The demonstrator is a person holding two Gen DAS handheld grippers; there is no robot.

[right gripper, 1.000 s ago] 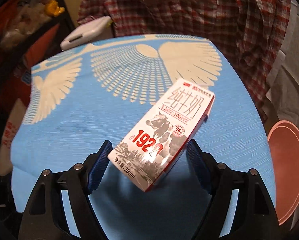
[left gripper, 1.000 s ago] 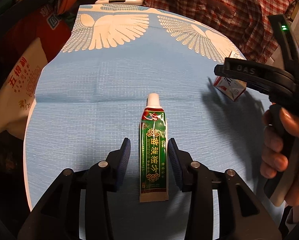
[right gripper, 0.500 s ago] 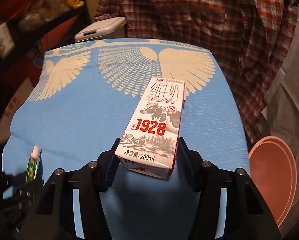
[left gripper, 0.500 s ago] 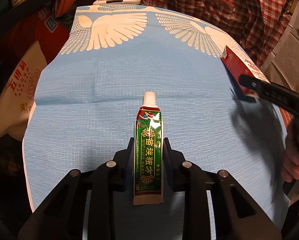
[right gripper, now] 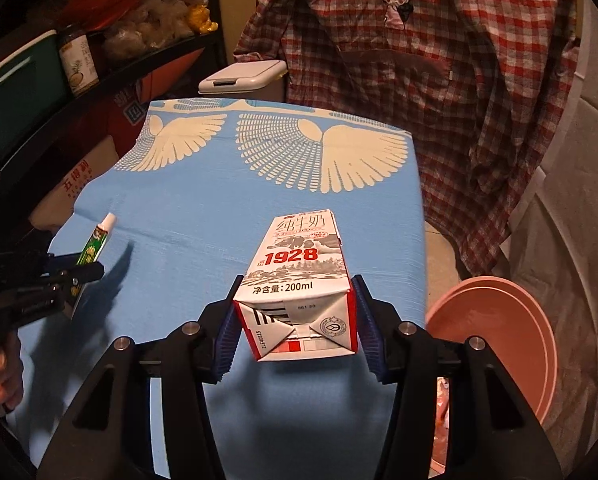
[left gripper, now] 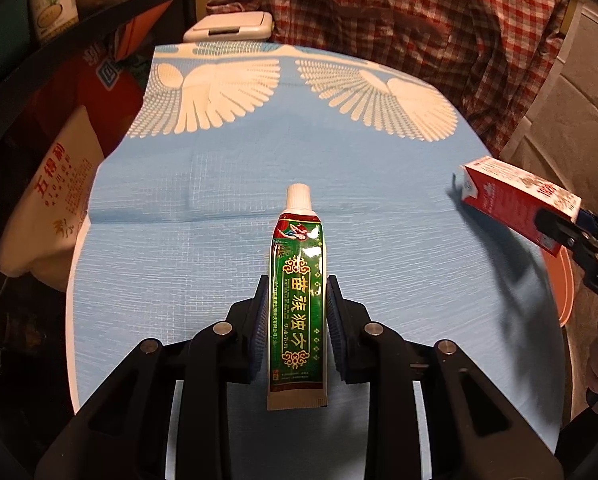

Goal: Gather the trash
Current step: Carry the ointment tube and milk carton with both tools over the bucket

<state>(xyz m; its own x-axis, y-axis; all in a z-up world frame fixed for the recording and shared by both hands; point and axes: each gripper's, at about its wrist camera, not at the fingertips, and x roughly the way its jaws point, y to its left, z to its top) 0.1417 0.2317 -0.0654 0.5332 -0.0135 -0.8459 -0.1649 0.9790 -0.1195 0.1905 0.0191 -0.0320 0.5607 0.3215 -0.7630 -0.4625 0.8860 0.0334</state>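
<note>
Tube [left gripper: 298, 304]: green ointment tube with gold ornament and Chinese lettering, white screw cap at the far end, flat white crimp at the near end; lies lengthwise along the left gripper's fingers, cap pointing away.
Tube, place: above the middle of the blue cloth, clamped at mid-body; in the right wrist view seen small at far left [right gripper: 95, 246], tilted with the cap up (lifted or not: cannot tell for sure).
Left gripper [left gripper: 297, 330]: closed on the tube, blue pads pressed against both long sides, no gap visible.
Milk carton [right gripper: 299, 284]: white and red 200 ml box, grey cow-and-landscape print, red "1928", folded bottom flaps with printed code facing the camera.
Carton, place: held clear of the cloth near the table's right edge; in the left wrist view at far right [left gripper: 515, 204], red side showing, tilted.
Right gripper [right gripper: 295, 334]: closed on the carton, pads flat against its two red side walls near the bottom end.
Blue cloth [left gripper: 219, 240]: light blue, white wing pattern at the far end, one crease running left to right.
Pink basin [right gripper: 515, 332]: low at the right, beside the table.
Plaid shirt [right gripper: 439, 60]: red and white, hanging beyond the far edge.
White box [left gripper: 229, 28]: closed lid, just past the far left corner.
Printed sack [left gripper: 47, 200]: left of the table (red characters on white).
</note>
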